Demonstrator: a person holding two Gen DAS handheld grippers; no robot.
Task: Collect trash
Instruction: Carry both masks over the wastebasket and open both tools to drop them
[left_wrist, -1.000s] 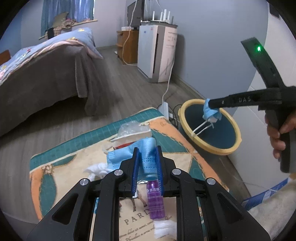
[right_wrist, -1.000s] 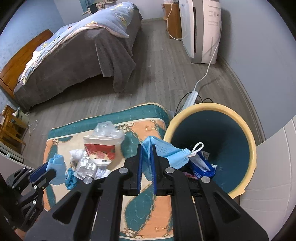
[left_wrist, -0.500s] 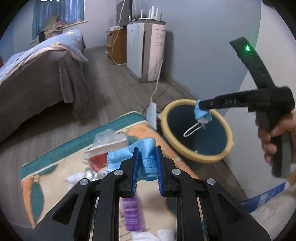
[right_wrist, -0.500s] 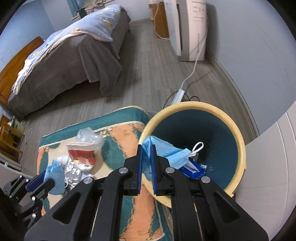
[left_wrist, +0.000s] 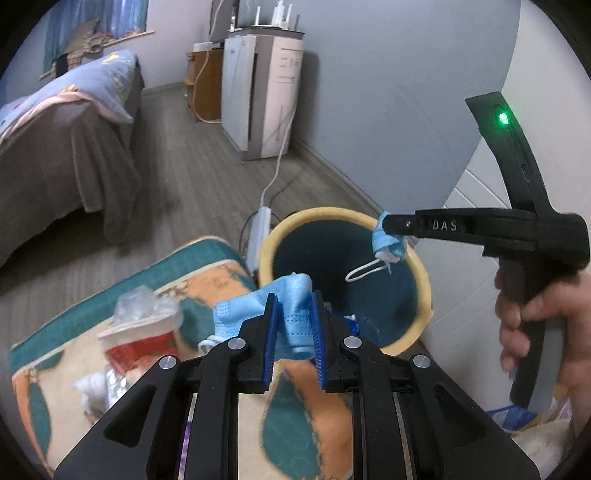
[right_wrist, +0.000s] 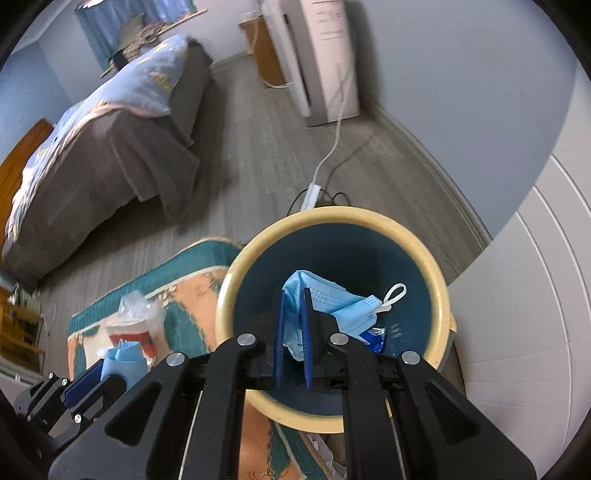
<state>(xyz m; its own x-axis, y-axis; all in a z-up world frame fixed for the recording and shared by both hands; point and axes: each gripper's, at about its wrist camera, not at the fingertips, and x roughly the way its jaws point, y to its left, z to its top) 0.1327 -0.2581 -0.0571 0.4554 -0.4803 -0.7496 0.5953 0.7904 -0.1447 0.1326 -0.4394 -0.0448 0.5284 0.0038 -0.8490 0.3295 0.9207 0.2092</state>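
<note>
Over the bin (right_wrist: 258, 254) now, right fingers (right_wrist: 307, 325) pinch a mask (right_wrist: 332, 306); left fingers (left_wrist: 271, 332) pinch another mask (left_wrist: 291, 321).

A home bedroom: a made bed (right_wrist: 110, 122) with patterned quilt, wood-plank floor (right_wrist: 258, 155), and a floor rug (left_wrist: 221, 273).

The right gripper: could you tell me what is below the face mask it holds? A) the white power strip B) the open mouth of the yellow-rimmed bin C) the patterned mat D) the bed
B: in the right wrist view the right gripper is shut on a blue face mask that hangs over the dark inside of the yellow-rimmed bin.
</note>
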